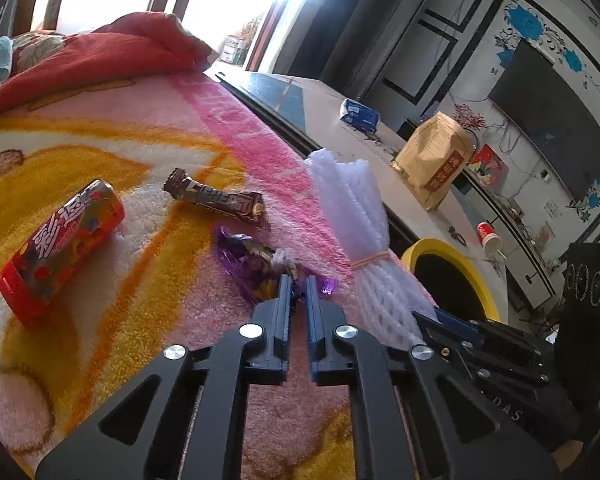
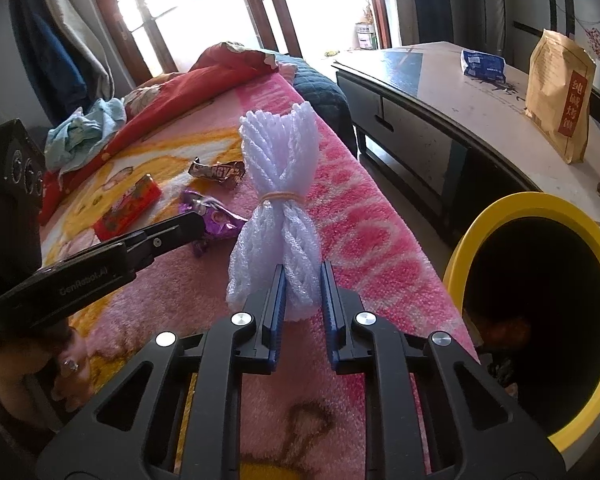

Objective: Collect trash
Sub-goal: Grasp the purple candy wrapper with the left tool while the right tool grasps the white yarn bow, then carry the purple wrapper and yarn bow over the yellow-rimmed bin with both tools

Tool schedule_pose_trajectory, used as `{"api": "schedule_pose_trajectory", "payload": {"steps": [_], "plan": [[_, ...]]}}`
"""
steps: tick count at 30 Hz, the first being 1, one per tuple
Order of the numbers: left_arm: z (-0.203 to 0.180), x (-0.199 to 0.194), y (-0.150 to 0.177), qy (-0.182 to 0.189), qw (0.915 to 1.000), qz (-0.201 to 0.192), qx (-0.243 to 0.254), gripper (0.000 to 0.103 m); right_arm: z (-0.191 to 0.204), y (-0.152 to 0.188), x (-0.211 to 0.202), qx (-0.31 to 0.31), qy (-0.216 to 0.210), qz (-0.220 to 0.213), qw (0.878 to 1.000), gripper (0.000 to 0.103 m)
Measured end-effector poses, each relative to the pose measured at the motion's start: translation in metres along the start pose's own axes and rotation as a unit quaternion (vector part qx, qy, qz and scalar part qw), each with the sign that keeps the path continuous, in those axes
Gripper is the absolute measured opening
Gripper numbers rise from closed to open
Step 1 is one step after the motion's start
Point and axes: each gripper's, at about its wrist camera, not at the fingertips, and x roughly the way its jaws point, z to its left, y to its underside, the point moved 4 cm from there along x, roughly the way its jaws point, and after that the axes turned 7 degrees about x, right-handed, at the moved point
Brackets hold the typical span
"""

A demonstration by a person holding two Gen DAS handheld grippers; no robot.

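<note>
Left wrist view: left hand-held gripper [image 1: 297, 280] low over the pink and yellow blanket [image 1: 140, 152] on the bed, blue fingers [image 1: 283, 304] drawn close with only a narrow gap, tips pinching the edge of a crumpled purple wrapper [image 1: 244, 258] lying directly ahead. Beyond the tips and a little left, a brown snack bar wrapper [image 1: 216, 200]; farther left, a red candy tube [image 1: 60, 240] on its side. Just right of the fingers, a white foam net bundle [image 1: 352, 216] tied with a rubber band [image 1: 372, 258], held up by the right hand-held gripper [image 1: 440, 320] entering from the right. Past that, a yellow-rimmed bin [image 1: 488, 272] beside the bed, and a desk [image 1: 332, 120] carrying a tan paper bag [image 1: 436, 160], a blue packet [image 1: 358, 114] and a red cup [image 1: 489, 236].

Right wrist view: right hand-held gripper [image 2: 302, 276] clamped on the lower end of the foam net bundle [image 2: 278, 184], bundle standing upright between the blue fingers [image 2: 278, 296]. To the left, the left hand-held gripper [image 2: 198, 222] reaching onto the purple wrapper [image 2: 220, 220], with the candy tube [image 2: 126, 208] and snack bar wrapper [image 2: 218, 172] beyond it on the blanket [image 2: 360, 220]. To the right and close by, the bin [image 2: 460, 264], mouth tipped toward the camera. Red quilt [image 2: 188, 80] and pale blue cloth [image 2: 84, 132] at the far end of the bed.
</note>
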Motion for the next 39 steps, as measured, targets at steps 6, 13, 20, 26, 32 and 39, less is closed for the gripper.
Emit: {"api": "schedule_pose_trajectory", "payload": {"steps": [6,13,20,26,32,39], "plan": [[-0.011,-0.013,0.000,0.002,0.9997,-0.013,0.021,0.004,-0.004,-0.001,-0.010,0.006,0.003,-0.013,1.000,0.011],[-0.021,-0.025,0.002,0.011,0.9993,-0.019,0.030,0.004,-0.016,-0.007,-0.029,0.021,0.006,-0.037,0.999,0.011],[-0.042,-0.032,-0.005,0.023,0.9980,-0.029,0.052,0.003,-0.036,-0.015,-0.048,0.045,0.015,-0.061,0.997,0.011],[-0.068,-0.036,-0.008,0.037,0.9957,-0.032,0.078,0.003,-0.057,-0.018,-0.062,0.068,0.027,-0.078,0.994,0.011],[-0.096,-0.034,-0.008,0.053,0.9925,-0.029,0.106,0.003,-0.086,-0.019,-0.075,0.104,0.043,-0.093,0.989,0.011],[-0.126,-0.030,-0.004,0.071,0.9877,-0.021,0.138,0.003,-0.116,-0.017,-0.087,0.141,0.058,-0.108,0.982,0.011]]}}
